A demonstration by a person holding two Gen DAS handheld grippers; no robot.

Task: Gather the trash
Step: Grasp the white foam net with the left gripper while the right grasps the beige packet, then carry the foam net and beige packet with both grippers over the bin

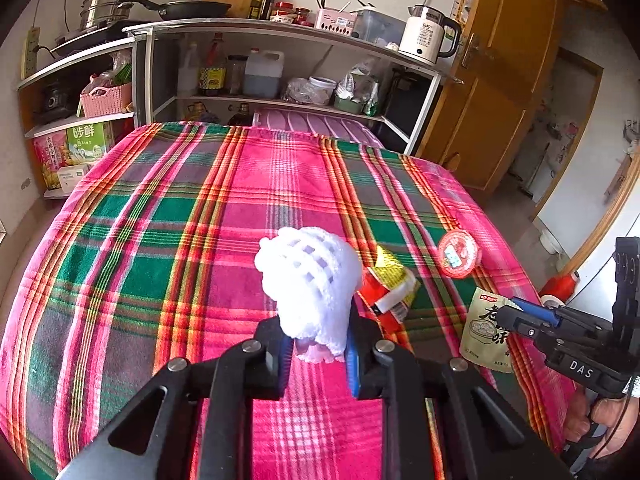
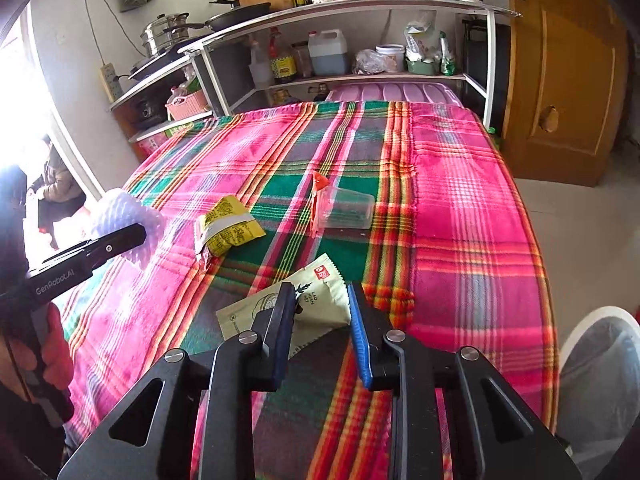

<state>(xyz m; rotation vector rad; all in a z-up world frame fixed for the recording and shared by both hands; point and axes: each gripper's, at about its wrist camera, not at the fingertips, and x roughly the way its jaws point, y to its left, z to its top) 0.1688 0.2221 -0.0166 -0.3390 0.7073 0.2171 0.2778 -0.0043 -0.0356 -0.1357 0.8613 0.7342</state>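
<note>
Left wrist: left hand-held gripper (image 1: pixel 318 344) tilted down, pinching foam net (image 1: pixel 310 284); right one's grip unclear.

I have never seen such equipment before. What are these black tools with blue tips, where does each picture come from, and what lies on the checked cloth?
These are no robot arms: a person holds a two-finger gripper in each hand, each with a camera looking along its fingers. One picture is from the left gripper, shut on a white foam net. The other is from the right gripper, its jaws around a pale green packet; whether they press it I cannot tell. On the plaid cloth also lie a yellow and red wrapper and a clear plastic cup on its side.
</note>
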